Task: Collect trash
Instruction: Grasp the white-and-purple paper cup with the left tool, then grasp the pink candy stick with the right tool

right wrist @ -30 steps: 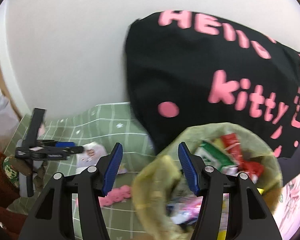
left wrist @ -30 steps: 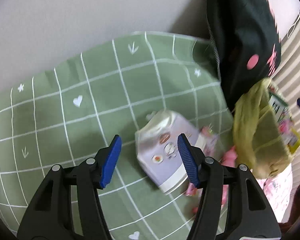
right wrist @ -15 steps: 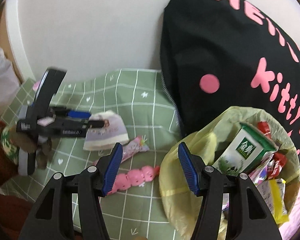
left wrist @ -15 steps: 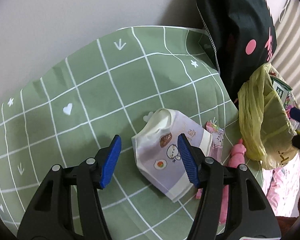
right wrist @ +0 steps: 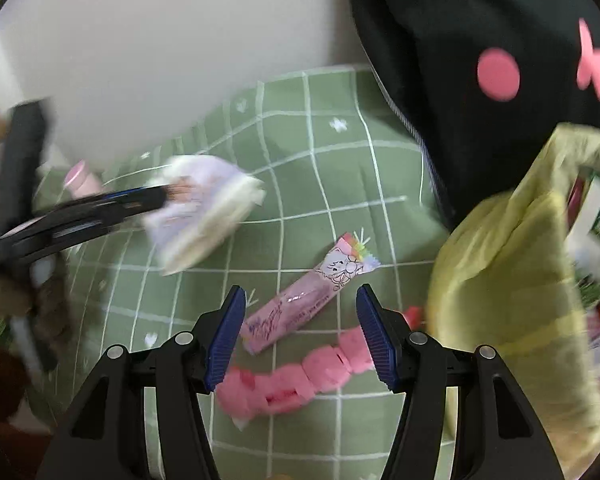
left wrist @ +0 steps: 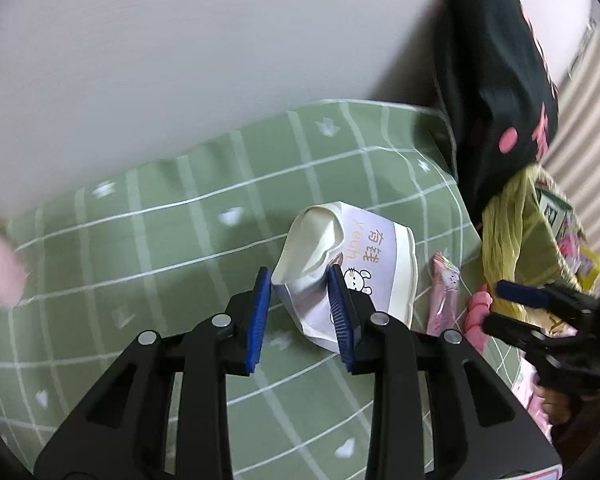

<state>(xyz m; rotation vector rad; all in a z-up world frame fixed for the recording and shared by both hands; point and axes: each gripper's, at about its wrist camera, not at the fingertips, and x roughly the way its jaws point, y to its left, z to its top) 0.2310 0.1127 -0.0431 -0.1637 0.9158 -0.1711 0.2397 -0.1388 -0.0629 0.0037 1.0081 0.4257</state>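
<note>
crushed paper cup (left wrist: pixel 352 268) — on green cloth | pink wrapper (right wrist: pixel 304 304) — flat beside it

Wrapper (right wrist: pixel 308 296) on cloth (right wrist: pixel 324 168), cup (right wrist: pixel 204 216) left, bag (right wrist: pixel 500 264) right.

Both wrist views look down close over the green checked cloth (left wrist: pixel 148 264); they share the crushed paper cup (left wrist: pixel 364 256) (right wrist: pixel 204 208) and the yellow bag (left wrist: pixel 512 248) (right wrist: pixel 500 272) at 3 o'clock.

Left – green cloth (left wrist: pixel 148 264) bare | right – yellow bag (right wrist: pixel 496 280), black cushion (right wrist: pixel 480 40) block
</note>
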